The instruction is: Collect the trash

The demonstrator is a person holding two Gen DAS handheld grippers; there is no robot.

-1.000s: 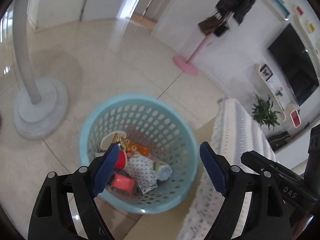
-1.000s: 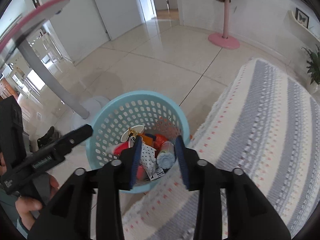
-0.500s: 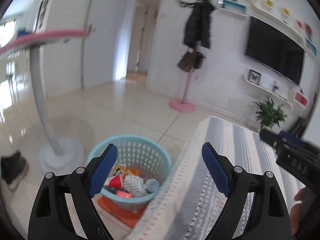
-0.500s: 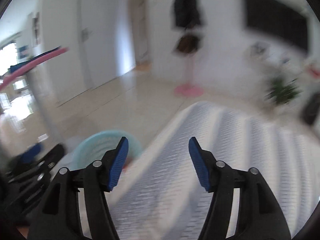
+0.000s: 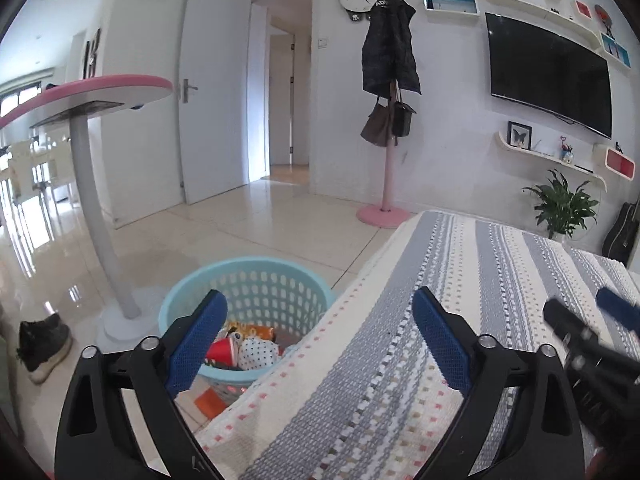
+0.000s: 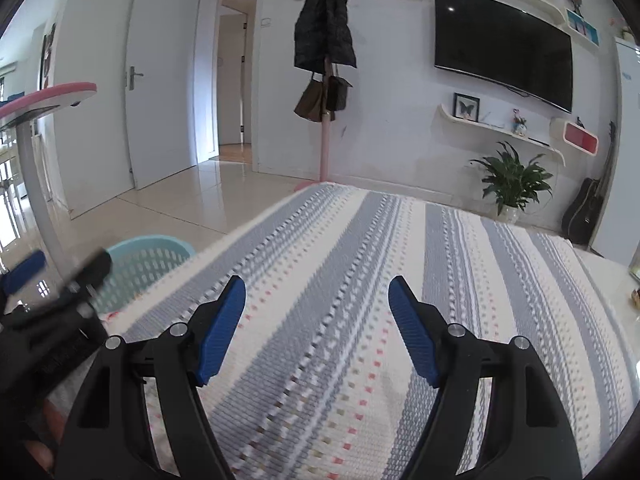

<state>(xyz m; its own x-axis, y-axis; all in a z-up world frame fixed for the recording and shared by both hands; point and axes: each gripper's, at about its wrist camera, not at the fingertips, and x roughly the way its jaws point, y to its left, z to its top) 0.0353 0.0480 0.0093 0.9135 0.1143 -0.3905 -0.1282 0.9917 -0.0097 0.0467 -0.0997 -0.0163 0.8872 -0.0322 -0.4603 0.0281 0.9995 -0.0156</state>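
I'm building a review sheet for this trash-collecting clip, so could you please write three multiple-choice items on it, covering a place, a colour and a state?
1. Where does the basket stand?
A. on the floor beside the striped cloth
B. on the striped cloth
C. under the television

2. What colour is the basket?
A. pink
B. light blue
C. black

3. What does the right gripper hold?
A. a red cup
B. a spotted wrapper
C. nothing

Answers:
1 A, its base sits on the tiles, left of the cloth's edge.
2 B, its perforated wall is pale blue.
3 C, only cloth shows between its spread fingers.
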